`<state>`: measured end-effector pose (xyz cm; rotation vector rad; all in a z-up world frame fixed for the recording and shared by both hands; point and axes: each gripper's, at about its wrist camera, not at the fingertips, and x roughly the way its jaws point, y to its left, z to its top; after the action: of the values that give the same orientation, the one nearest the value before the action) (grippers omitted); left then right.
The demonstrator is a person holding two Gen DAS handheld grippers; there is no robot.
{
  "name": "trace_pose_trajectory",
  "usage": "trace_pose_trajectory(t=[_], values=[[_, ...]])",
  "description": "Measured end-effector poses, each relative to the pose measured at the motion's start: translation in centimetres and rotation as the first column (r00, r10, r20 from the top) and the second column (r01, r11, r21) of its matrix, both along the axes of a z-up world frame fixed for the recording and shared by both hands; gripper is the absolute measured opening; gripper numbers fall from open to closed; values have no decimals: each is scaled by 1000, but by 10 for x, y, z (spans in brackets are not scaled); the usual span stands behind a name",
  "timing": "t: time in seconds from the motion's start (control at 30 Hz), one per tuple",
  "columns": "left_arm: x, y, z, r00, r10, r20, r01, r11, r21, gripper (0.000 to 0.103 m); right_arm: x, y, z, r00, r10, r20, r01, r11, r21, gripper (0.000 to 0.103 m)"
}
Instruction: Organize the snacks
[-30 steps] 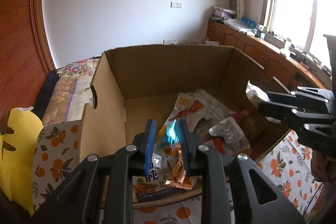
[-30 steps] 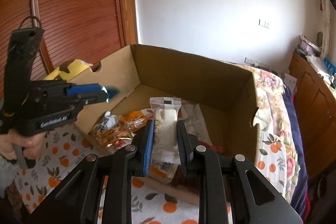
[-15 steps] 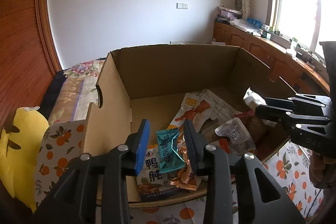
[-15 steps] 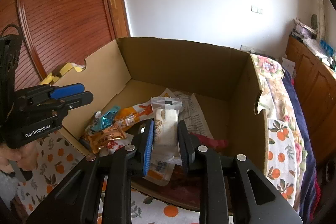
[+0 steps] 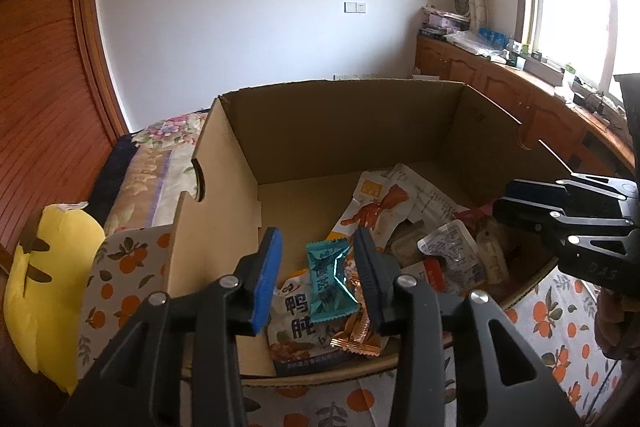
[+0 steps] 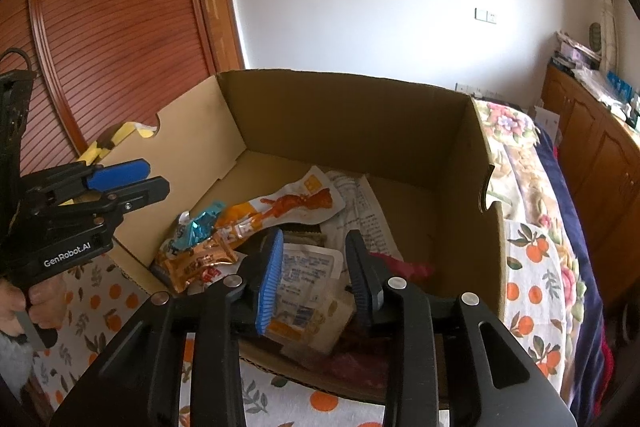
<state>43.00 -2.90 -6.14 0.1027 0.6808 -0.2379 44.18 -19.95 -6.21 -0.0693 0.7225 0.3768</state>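
An open cardboard box (image 5: 344, 123) holds several snack packets. My left gripper (image 5: 318, 283) is open and empty above the box's near left corner. A teal packet (image 5: 326, 283) lies below it on a white packet with dark characters (image 5: 296, 311); it also shows in the right wrist view (image 6: 202, 223). My right gripper (image 6: 314, 277) is open and empty over the near right part of the box (image 6: 348, 115). A white packet (image 6: 306, 287) lies loose under it. An orange and white pouch (image 6: 288, 205) lies across the middle.
The box stands on a cloth with orange prints (image 5: 536, 315). A yellow cushion (image 5: 44, 275) lies at the left. A flowered bed cover (image 6: 516, 163) is behind the box. Wooden cabinets (image 5: 500, 87) run under the window.
My left gripper opened and let the teal packet drop into the box. My right gripper opened and released the white packet, which now lies in the box. Both grippers pulled back a little.
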Motion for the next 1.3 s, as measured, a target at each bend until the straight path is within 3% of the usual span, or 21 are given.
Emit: trace_pose_trajectory(t=[0.1,0.43,0.67,1.0,1.3], values=[[0,4,0,998,63,7,-63,998,21,52,0,0,0,1000,-3,1,3,1000,-6,32],[-2,10,2,1000,29,-11,-29,999,-32,52,-5,1,3,1000,-14,18,15,1000,-14,34],[-26,5,19,999,20,36,-20,1000,-1,52,-27,-1,22,998,-19,59,18,1000,11,36],[-92,5,62,995,41,95,-41,999,-6,54,-97,-10,56,991,-48,127,43,998,43,54],[-167,5,94,987,66,145,-65,998,-10,59,-162,-27,86,979,-98,177,90,994,54,64]])
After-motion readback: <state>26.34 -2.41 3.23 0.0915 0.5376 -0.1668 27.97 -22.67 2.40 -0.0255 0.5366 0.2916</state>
